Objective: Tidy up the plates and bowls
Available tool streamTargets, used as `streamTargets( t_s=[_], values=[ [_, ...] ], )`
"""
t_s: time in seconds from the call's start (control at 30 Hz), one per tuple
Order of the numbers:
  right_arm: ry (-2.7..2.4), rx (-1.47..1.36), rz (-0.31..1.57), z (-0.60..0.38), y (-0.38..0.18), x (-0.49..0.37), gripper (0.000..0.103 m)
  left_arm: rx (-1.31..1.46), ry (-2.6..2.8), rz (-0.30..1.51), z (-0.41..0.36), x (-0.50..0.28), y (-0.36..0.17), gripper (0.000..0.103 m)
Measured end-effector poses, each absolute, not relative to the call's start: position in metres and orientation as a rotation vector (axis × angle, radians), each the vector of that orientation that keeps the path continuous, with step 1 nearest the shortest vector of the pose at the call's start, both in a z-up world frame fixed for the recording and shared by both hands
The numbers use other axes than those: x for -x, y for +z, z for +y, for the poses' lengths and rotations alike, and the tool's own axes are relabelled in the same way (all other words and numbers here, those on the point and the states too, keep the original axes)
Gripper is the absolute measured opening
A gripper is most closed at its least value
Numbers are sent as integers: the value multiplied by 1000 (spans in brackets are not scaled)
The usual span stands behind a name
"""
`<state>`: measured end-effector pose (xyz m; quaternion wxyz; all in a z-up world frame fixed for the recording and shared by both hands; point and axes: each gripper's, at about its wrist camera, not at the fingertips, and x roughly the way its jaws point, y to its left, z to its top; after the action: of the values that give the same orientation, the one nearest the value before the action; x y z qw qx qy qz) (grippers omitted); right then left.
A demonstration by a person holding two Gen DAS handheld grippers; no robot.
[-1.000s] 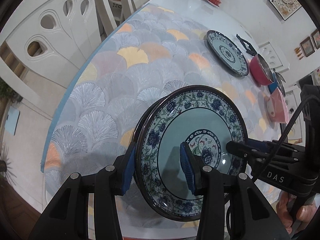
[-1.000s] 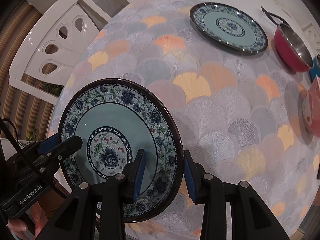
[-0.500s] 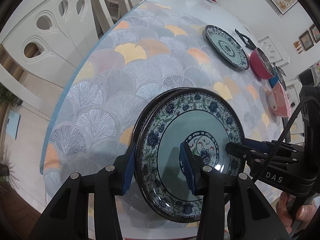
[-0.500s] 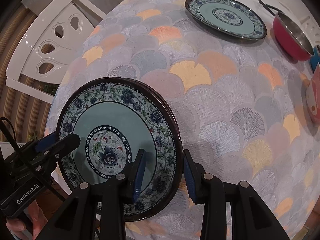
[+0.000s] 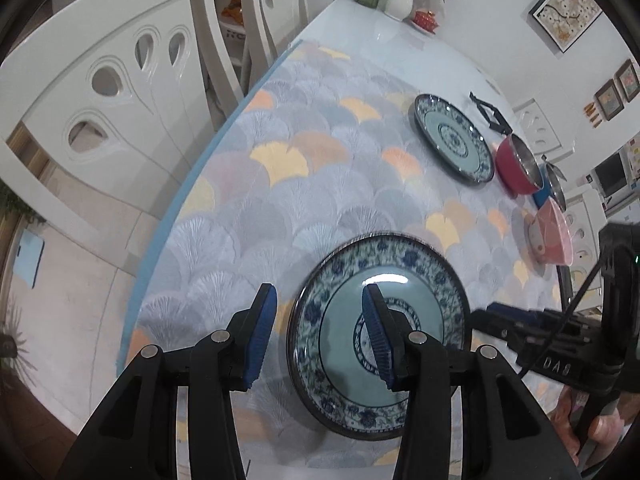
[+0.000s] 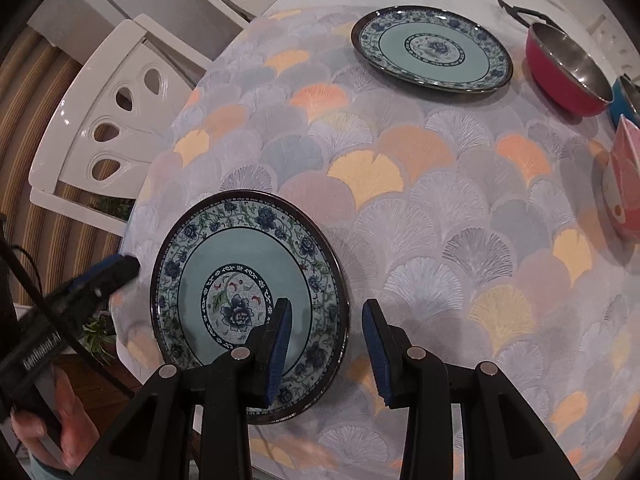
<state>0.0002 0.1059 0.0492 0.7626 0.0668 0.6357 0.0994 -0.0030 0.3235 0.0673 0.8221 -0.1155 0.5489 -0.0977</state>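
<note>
A blue floral plate with a teal centre (image 5: 340,328) (image 6: 240,264) lies on the patterned tablecloth near the table's front edge. My left gripper (image 5: 318,334) is open, its jaws spread either side of the plate's left rim. My right gripper (image 6: 326,346) is open, its jaws spread either side of the plate's right rim. Neither grips it. A second matching plate (image 5: 452,142) (image 6: 432,48) lies flat at the far side. A red bowl (image 5: 518,166) (image 6: 568,72), a blue bowl (image 5: 550,192) and a pink bowl (image 5: 550,234) (image 6: 624,188) stand to the right.
White chairs (image 5: 120,92) (image 6: 108,120) stand along the table's left side. A vase of flowers (image 5: 400,0) and a small red pot (image 5: 426,20) sit at the far end. Black tongs (image 5: 488,112) lie beside the far plate.
Both grippers have opened and let go of the near plate. The plate has gone from held up on edge to lying on the table.
</note>
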Motion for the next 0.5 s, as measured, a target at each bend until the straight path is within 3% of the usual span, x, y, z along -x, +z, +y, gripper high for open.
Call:
streamTargets(
  t_s=[0.37,0.4,0.5],
  values=[
    [129,-254,1285,69,81,-31,36,144,-336,1073,289,-55,107,42],
    [114,-280,1261,61,86,-36,36,133,-357,1057,282,-67,113,44],
    [55,-383,1191,36,100,-54,40,127,-398,1025,268,-92,123,63]
  ],
)
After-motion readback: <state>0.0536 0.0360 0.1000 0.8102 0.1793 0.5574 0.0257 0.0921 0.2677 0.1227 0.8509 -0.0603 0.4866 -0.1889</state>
